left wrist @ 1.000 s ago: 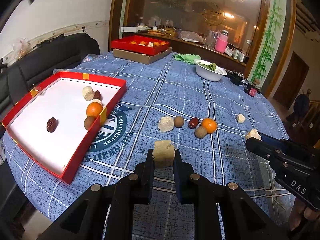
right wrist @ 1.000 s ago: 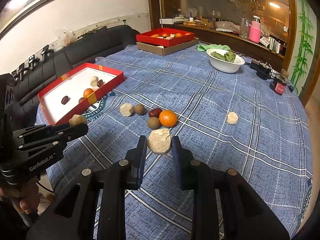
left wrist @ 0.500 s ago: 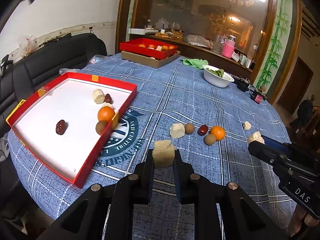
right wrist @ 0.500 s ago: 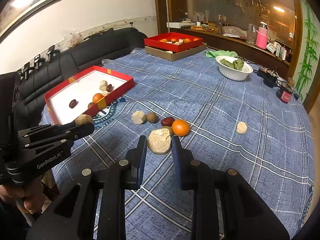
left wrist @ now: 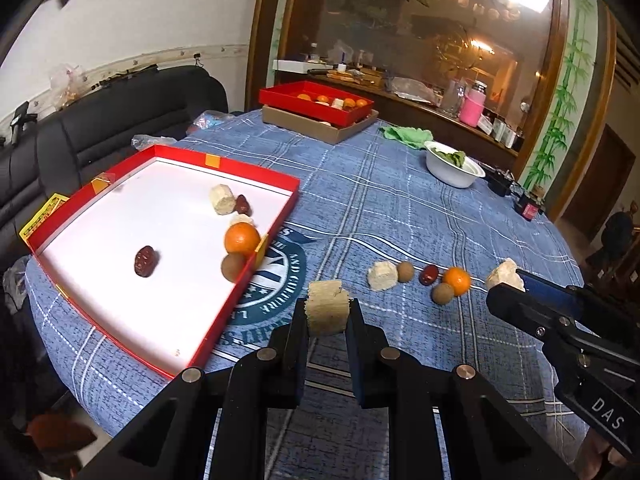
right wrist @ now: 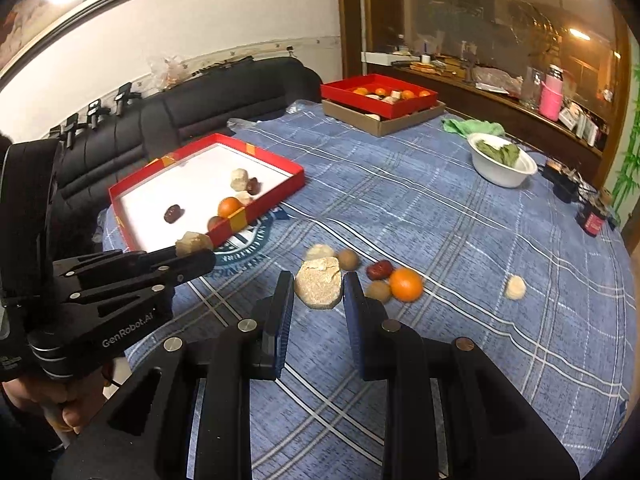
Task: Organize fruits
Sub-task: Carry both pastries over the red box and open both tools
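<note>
Left claw [left wrist: 327, 312] clamped on a tan cut chunk [left wrist: 326, 306], held above the table [left wrist: 400, 208], just off the near-right edge of the red tray [left wrist: 256, 178]. Right claw [right wrist: 318, 292] pinching a rounder beige lump [right wrist: 319, 282], also off the cloth, in front of the loose fruit row.

Both claws narrow, each with a piece between the pads.

In the tray, white floor:
- dark red date [left wrist: 145, 261] alone mid-floor
- orange [left wrist: 241, 239] against the right wall, brown round fruit [left wrist: 234, 267] touching it on the near side
- pale chunk [left wrist: 222, 199] with a second date [left wrist: 243, 205] beside it, further back

Loose on the table, in a rough row right of the printed emblem [left wrist: 276, 280]:
- pale chunk [left wrist: 382, 275], brown ball [left wrist: 405, 271] touching it
- date [left wrist: 429, 274], then an orange [left wrist: 457, 280] with another brown ball [left wrist: 442, 293] just in front
- one small pale piece [right wrist: 515, 287] well apart to the right, seen from the right wrist view

Far side of the table: second red tray [left wrist: 316, 102] with oranges, stacked on a brown box [left wrist: 320, 126]; white bowl [left wrist: 454, 168] with greens; green cloth [left wrist: 406, 136] behind it.

A hand [right wrist: 48, 404] grips the left claw's handle at bottom left of the right wrist view.
</note>
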The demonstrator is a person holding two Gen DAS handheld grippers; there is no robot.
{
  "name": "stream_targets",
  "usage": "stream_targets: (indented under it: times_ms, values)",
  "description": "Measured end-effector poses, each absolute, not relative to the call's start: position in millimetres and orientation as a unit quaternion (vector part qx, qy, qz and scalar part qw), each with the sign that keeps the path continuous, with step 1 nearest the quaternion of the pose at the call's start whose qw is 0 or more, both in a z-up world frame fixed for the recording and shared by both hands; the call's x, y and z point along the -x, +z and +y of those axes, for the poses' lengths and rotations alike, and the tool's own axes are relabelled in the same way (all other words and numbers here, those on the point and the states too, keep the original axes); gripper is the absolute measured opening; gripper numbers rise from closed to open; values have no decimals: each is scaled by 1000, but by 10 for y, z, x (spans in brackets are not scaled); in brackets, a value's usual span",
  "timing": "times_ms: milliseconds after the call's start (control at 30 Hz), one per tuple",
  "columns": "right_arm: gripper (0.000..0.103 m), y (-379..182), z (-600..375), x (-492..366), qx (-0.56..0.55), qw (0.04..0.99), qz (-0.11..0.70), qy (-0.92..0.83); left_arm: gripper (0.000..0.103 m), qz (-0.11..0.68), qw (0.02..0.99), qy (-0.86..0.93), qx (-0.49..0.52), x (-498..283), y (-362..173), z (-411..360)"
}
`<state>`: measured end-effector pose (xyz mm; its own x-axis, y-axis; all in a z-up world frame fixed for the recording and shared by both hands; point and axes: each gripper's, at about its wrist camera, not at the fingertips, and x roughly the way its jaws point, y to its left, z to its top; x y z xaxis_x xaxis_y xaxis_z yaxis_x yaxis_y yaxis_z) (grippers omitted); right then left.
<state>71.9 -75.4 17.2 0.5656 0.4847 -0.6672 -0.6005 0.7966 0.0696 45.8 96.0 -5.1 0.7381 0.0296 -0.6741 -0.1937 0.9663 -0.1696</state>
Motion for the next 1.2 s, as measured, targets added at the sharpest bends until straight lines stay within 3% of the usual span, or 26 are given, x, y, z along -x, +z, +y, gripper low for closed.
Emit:
stream_targets:
  times_ms: [433,1200]
  values:
    - [24,196,-431,-781,98,871,349,330,16,355,922,76,133,-513,-58,1236]
    - [24,110,768,-1293,82,838,369,393,16,351,899,192,180,-992,-35,2484]
